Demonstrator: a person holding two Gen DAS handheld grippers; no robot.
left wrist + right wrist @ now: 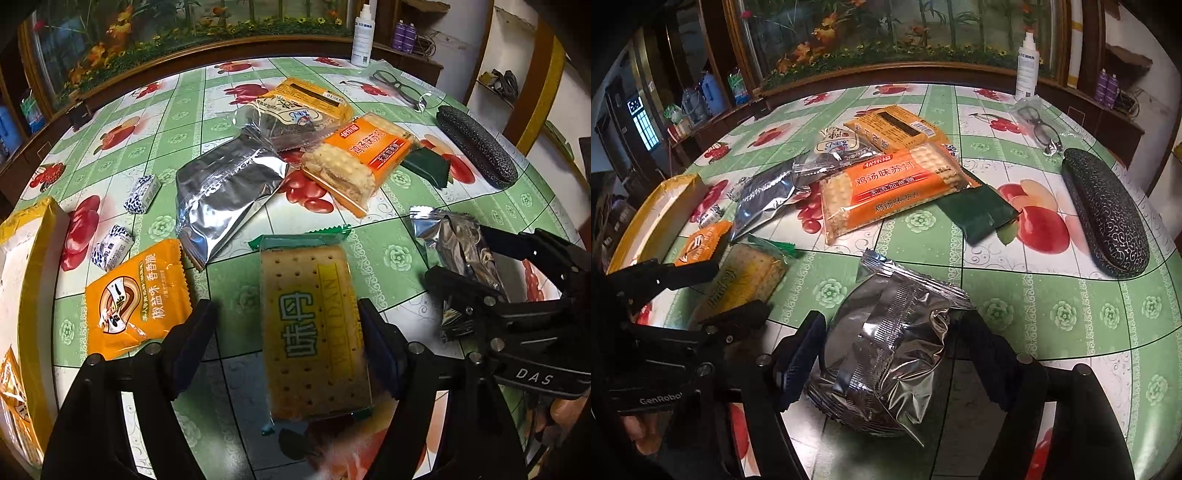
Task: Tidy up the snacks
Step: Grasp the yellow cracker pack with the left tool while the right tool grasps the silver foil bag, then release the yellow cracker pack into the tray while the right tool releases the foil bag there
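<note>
Both grippers are at the pick-up step: the left gripper (286, 345) stands released around the cracker pack (314, 332) on the table (229, 92), the right gripper (892, 360) released around the silver packet (882, 354), so next both must clench.

Surface: table (1071, 302), green floral cloth.
Snacks: orange cracker pack (886, 188), silver pouch (225, 192), green packet (975, 214).
Other: glasses case (1108, 214), spray bottle (1028, 66).
</note>
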